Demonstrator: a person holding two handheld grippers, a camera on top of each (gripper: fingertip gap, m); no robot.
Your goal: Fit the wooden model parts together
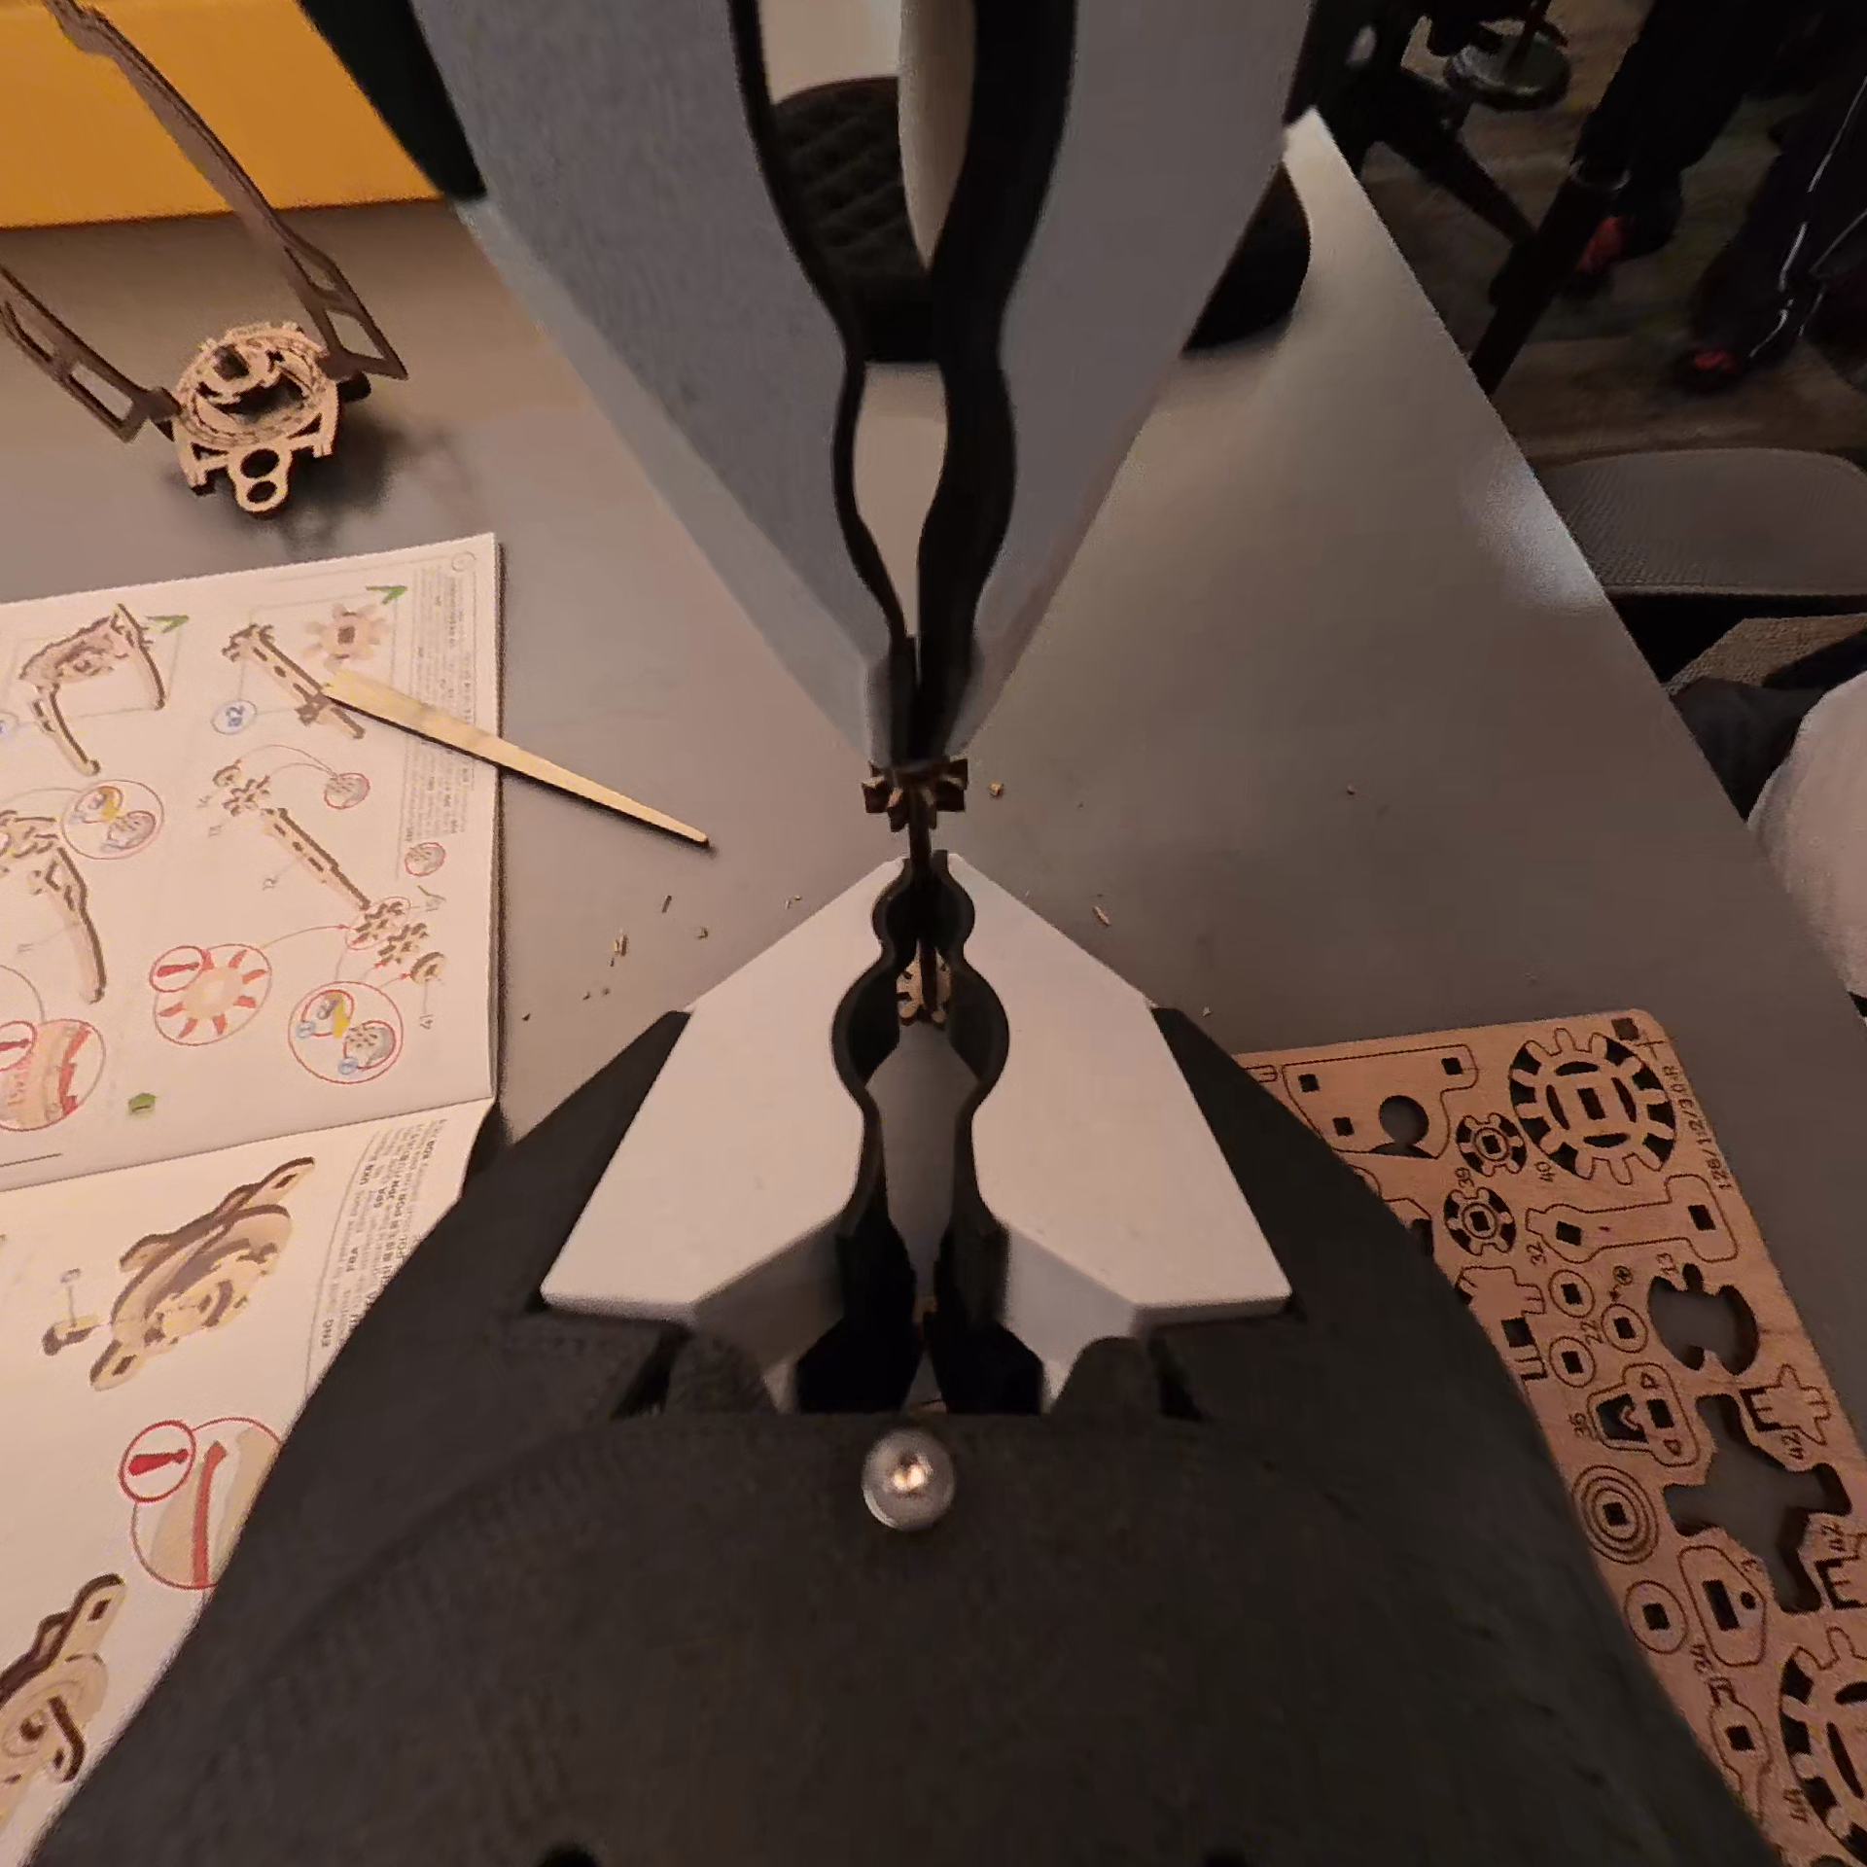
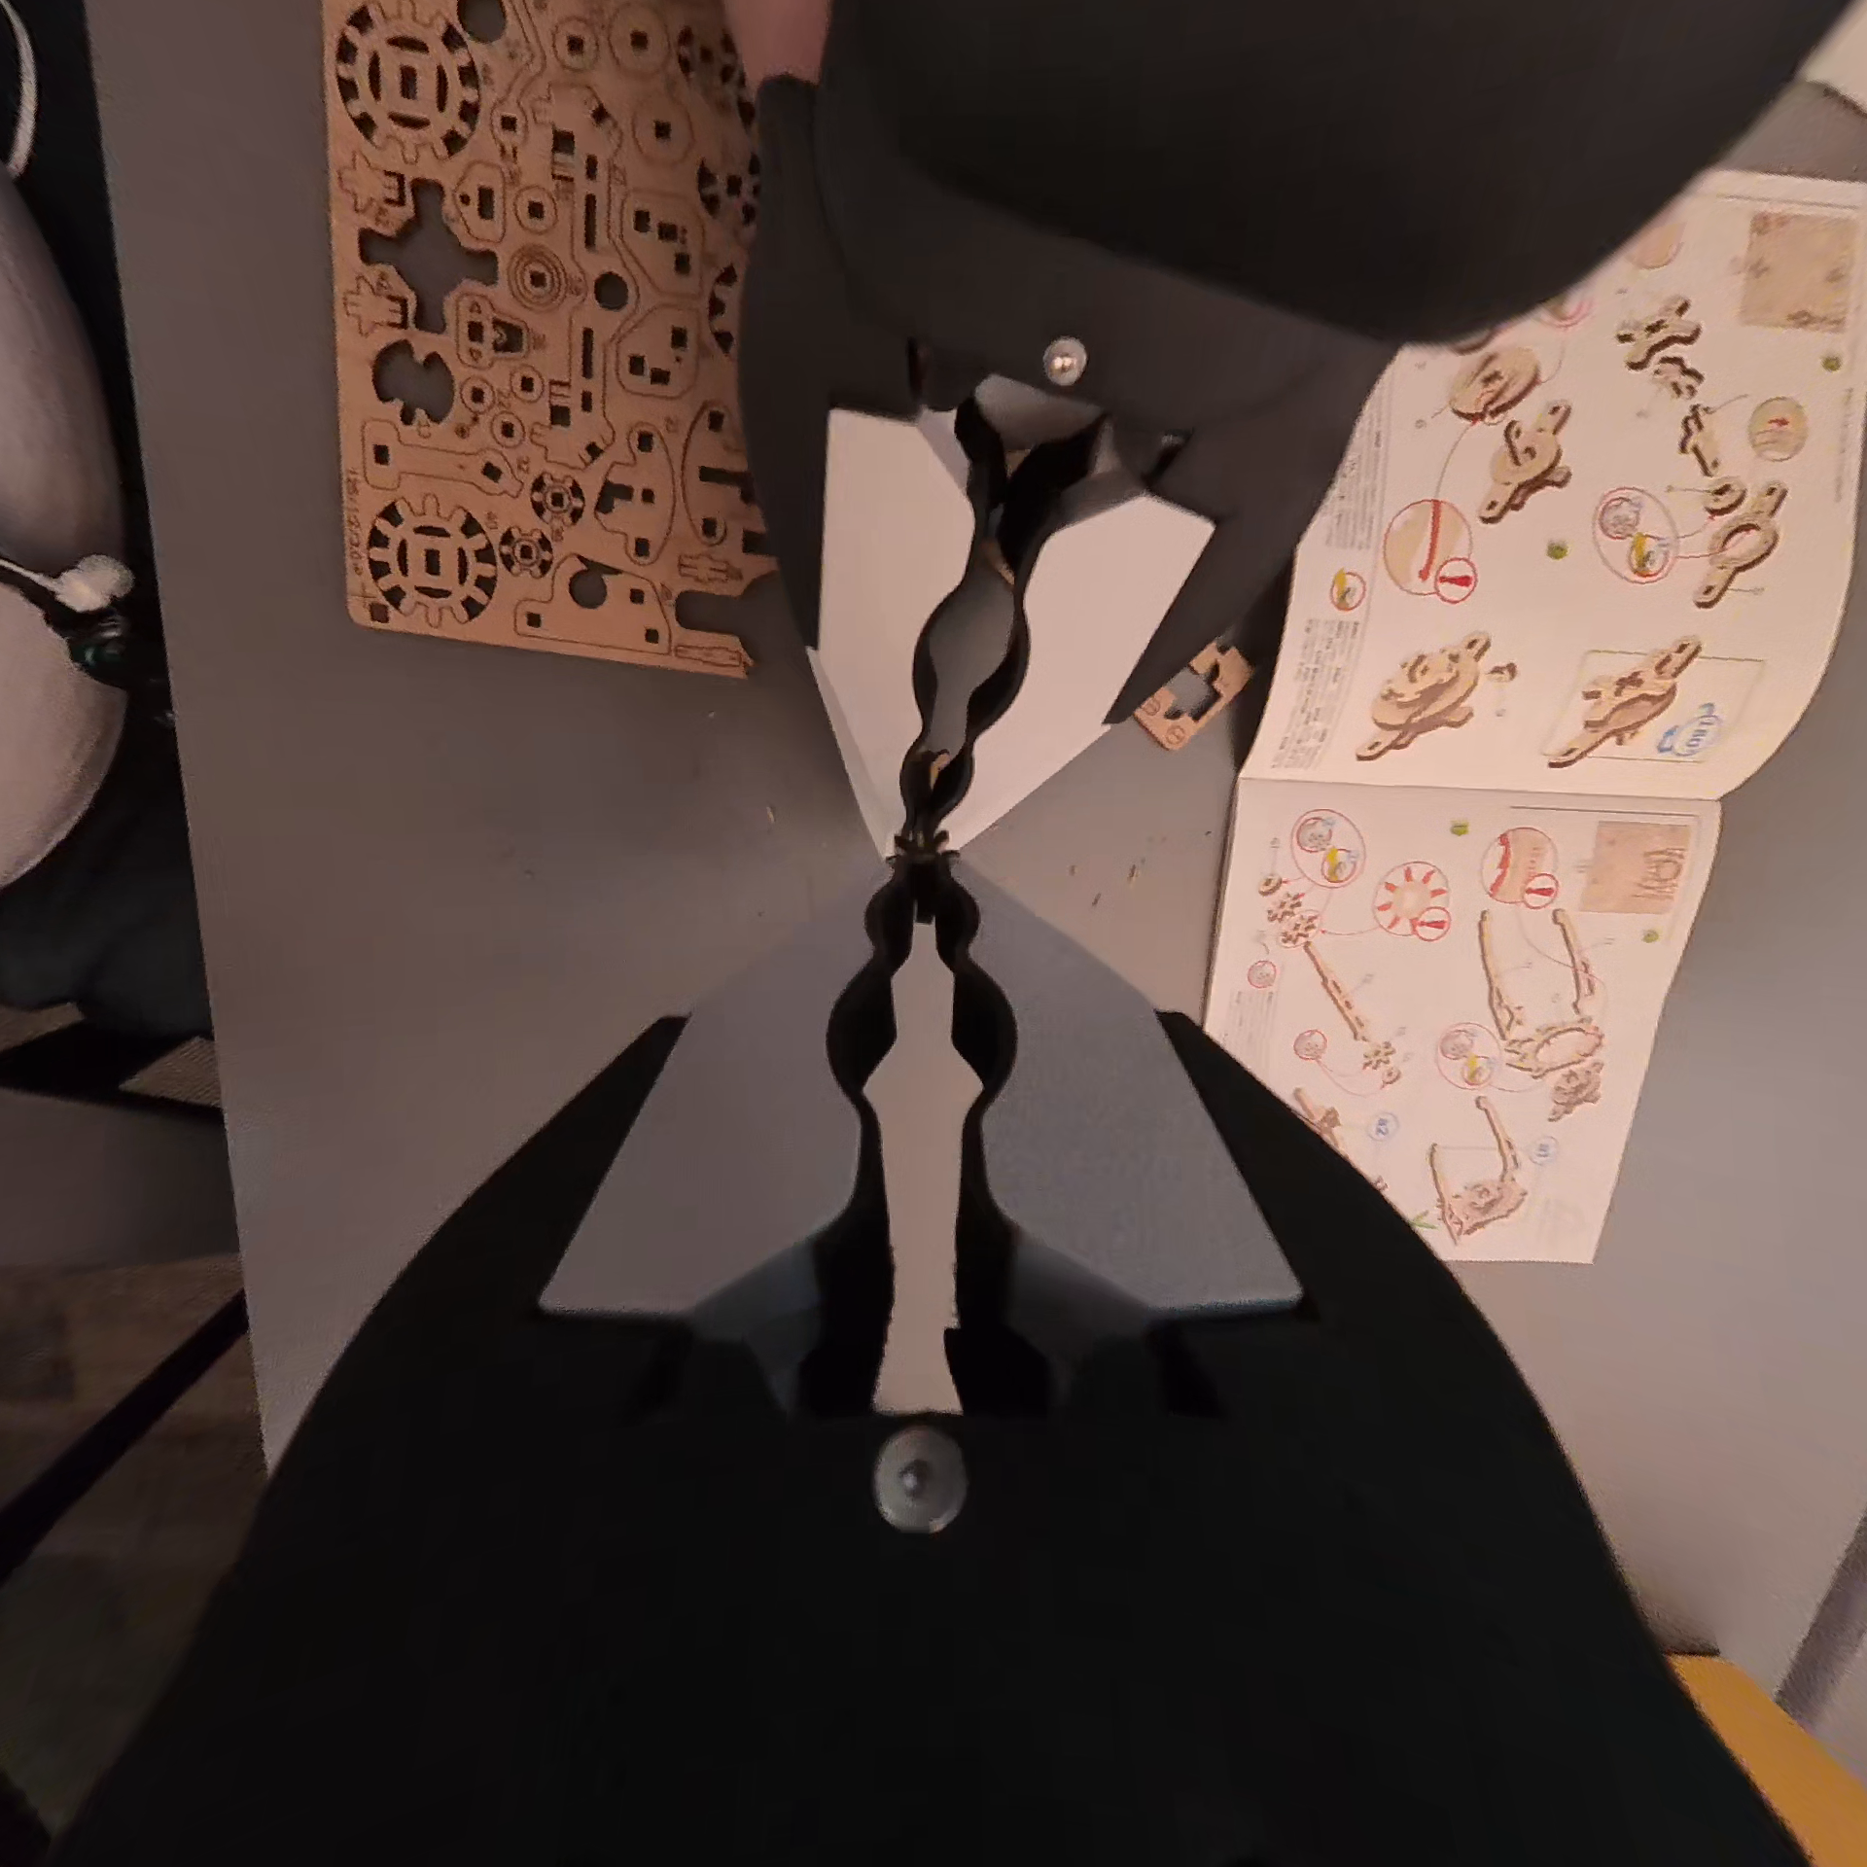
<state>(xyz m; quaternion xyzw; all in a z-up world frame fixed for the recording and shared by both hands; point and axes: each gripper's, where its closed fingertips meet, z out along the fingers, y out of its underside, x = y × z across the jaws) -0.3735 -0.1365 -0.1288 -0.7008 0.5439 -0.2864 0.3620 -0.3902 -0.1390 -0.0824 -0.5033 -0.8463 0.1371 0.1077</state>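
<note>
**Two grippers meet tip to tip over a small wooden gear**

In the left wrist view, at far left on the grey table (image 1: 1263, 707) stands a partly built wooden model (image 1: 248, 404) with two dark struts rising from it, a yellow surface (image 1: 182, 111) behind. Below it lies an open instruction booklet (image 1: 242, 909), with a thin wooden stick (image 1: 525, 758) lying half on its right edge and half on the table.

At centre, the left gripper (image 1: 921, 889) has its jaws pressed together on a thin dark shaft; a small pale gear (image 1: 924, 995) sits between the pads further back. Facing it from above, the right gripper (image 1: 914, 748) is closed on a small toothed wooden gear (image 1: 914, 793) at its tips. The two grippers nearly touch, with the gear between them. Wood crumbs (image 1: 647, 929) are scattered on the table around.

At right lies a laser-cut plywood sheet (image 1: 1637, 1313), several part shapes already punched out, others in place.

No containers appear in either view.
</note>
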